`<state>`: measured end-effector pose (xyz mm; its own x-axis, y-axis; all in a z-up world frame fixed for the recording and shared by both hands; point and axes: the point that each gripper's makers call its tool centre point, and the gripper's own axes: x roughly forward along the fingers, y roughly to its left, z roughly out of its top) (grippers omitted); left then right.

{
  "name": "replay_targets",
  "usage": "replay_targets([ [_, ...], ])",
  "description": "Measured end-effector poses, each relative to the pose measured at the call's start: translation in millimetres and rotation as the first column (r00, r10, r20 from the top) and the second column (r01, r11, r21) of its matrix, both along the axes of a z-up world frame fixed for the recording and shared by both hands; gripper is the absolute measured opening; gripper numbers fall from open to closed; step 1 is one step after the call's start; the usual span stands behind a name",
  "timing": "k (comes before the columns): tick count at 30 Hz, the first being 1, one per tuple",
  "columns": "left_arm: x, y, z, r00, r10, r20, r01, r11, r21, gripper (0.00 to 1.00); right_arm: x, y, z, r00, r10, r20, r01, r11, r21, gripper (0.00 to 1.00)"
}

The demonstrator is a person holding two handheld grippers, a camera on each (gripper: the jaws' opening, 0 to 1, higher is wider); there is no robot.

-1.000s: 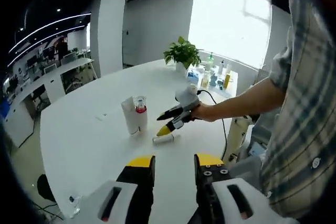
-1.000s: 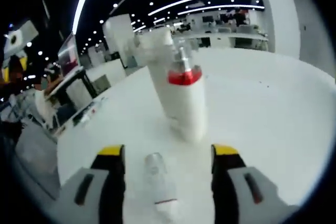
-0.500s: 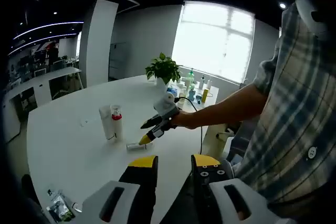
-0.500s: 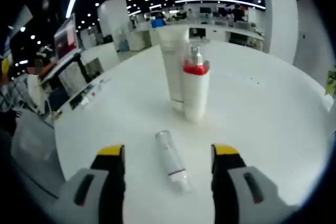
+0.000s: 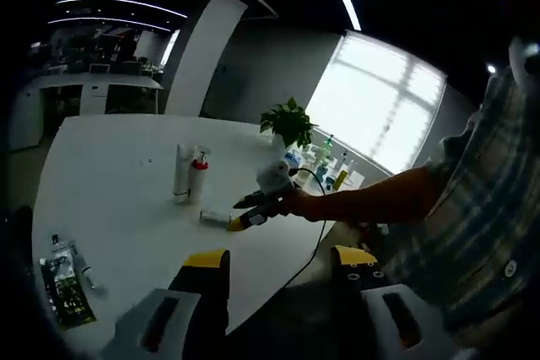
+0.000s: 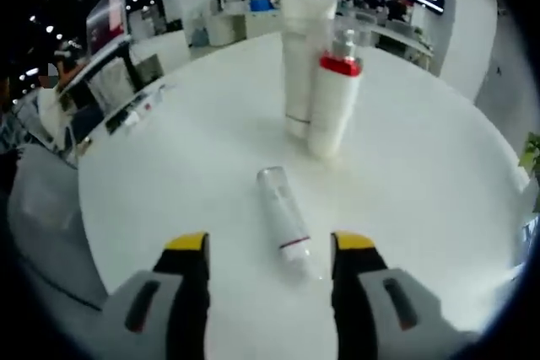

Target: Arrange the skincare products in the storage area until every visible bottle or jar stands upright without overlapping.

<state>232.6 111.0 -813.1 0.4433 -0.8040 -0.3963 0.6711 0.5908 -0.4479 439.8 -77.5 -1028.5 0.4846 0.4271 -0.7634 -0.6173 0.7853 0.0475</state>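
With the right gripper (image 6: 270,246) jaws apart just near of the small tube (image 6: 284,222) lying flat on the white table (image 6: 422,174), and the left gripper (image 5: 283,260) jaws apart, we judge the tube light, smooth and roll-prone, and grip mid-body.

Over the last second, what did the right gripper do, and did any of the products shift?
The right gripper backed away from the lying tube, jaws open throughout, taking hold of nothing. The tube still lies flat on the white table; the upright tube and red-collared pump bottle still stand side by side. The left gripper stayed open.
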Motion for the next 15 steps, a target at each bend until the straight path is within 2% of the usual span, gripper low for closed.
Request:
replay_targets([
  [3,2.8,7,-2.2,0.999,0.033,0.006,-0.033,0.999,0.001,0.43,-1,-6,-6.0,1.0,-0.021,-0.02,0.021,1.0,-0.001,0.54],
  [5,5.6,12,-3.2,0.998,0.056,0.022,-0.056,0.998,0.01,0.43,-1,-10,-10.1,0.999,-0.028,-0.029,0.027,0.999,-0.017,0.49],
  [8,5.5,17,-8.2,0.998,0.043,0.035,-0.046,0.997,0.068,0.44,0,-19,-20.6,0.998,-0.02,-0.053,0.017,0.998,-0.052,0.43],
  [11,6.7,19,-8.3,0.998,0.045,0.037,-0.047,0.996,0.073,0.43,0,-20,-27.0,0.998,-0.007,-0.068,0.002,0.998,-0.07,0.41],
  [15,8.0,21,-7.1,0.999,0.035,0.039,-0.038,0.997,0.068,0.35,-9,-24,-37.6,0.994,0.045,-0.098,-0.058,0.99,-0.132,0.26],
])
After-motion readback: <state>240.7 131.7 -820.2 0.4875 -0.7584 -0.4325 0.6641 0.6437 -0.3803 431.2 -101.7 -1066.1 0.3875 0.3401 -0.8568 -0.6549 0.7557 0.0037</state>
